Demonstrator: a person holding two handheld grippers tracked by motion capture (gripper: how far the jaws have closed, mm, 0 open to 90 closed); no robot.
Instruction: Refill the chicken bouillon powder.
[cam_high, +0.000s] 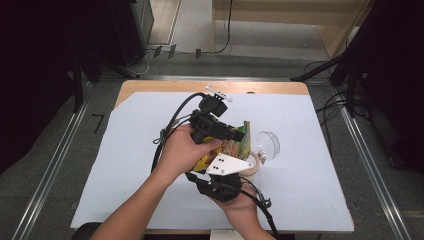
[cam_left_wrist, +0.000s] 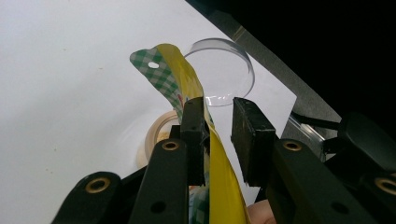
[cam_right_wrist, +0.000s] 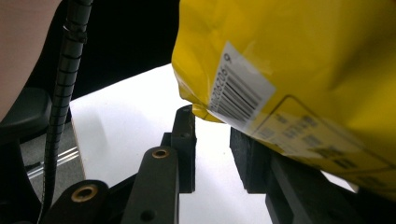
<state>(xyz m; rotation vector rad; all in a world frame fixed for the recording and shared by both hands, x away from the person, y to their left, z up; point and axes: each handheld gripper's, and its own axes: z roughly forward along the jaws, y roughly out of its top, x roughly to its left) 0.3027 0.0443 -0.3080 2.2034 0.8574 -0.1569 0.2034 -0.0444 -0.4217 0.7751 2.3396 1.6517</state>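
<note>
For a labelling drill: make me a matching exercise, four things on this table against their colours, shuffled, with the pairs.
1 snack bag
2 round dish
3 tape roll
4 table sheet

a white
b clear
c yellow
d beige

Pairs: 1-c, 2-b, 3-d, 4-a

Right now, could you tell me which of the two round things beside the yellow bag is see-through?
The clear plastic lid, on the far side of the yellow bag. The other one, the tape roll, is an opaque cream ring lying nearer the person.
</note>
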